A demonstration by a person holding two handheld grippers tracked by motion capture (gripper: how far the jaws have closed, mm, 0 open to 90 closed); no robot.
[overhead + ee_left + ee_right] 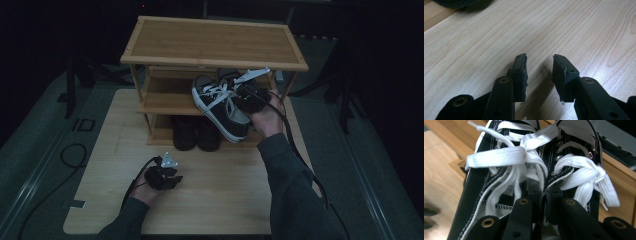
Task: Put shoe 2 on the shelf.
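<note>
At left, we see our left claw (167, 176) resting low over the bare wooden counter (225, 200), jaws parted and empty. Farther right, our right claw (248, 95) is clenched on a pair of black sneakers (222, 107) with white laces, held before the rack's (215, 42) middle shelf.

A bamboo shoe rack (215, 42) stands at twelve o'clock on the pale wood surface (220, 200). On its bottom shelf sit dark boots (196, 132), side by side. A black cable (70, 155) loops on the grey floor at nine o'clock.
</note>
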